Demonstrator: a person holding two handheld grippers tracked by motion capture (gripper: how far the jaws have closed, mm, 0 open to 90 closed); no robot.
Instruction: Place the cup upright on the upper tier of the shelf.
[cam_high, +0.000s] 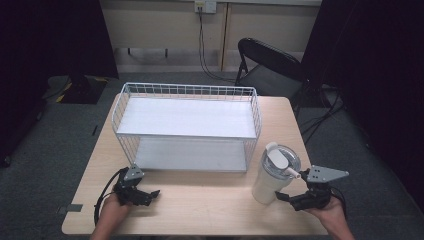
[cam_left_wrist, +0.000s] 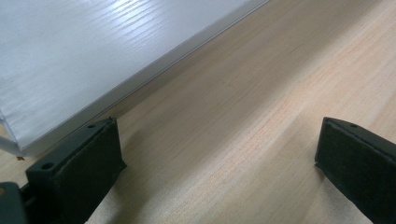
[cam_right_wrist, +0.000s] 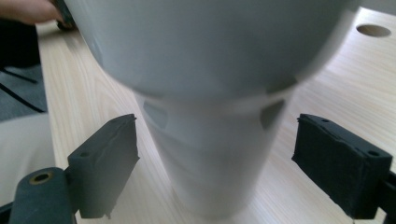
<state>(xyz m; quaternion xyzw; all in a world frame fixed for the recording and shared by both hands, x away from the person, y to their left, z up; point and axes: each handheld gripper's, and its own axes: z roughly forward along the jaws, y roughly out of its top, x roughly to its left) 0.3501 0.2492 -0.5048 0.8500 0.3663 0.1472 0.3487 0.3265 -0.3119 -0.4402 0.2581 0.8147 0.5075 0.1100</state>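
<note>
A white wire basket rack (cam_high: 125, 105) stands at the middle of the wooden table (cam_high: 200, 200) in the high view, reaching toward the upper part of the tabletop. It has two white shelf panels, an upper one (cam_high: 187, 117) and a lower one (cam_high: 192, 155), and both are bare; nothing lies in the rack.

At the lower right of the high view a white tumbler (cam_high: 270, 182) stands upright on the table, just right of the rack's front corner. A clear lid (cam_high: 280, 160) with a white slider covers its mouth, so its contents cannot be told.

The right gripper (cam_high: 291, 196), held in the person's right hand (cam_high: 327, 210), sits just beside the tumbler at the lower right. In the right gripper view its jaws are spread wide, one on each side of the tumbler's narrow base (cam_right_wrist: 212, 158), with gaps between pads and cup.

The left gripper (cam_high: 150, 195) rests at the lower left, near the rack's front left corner. In the left gripper view its jaws stand released and wide apart over bare wood, the lower panel's edge (cam_left_wrist: 121, 86) at upper left
</note>
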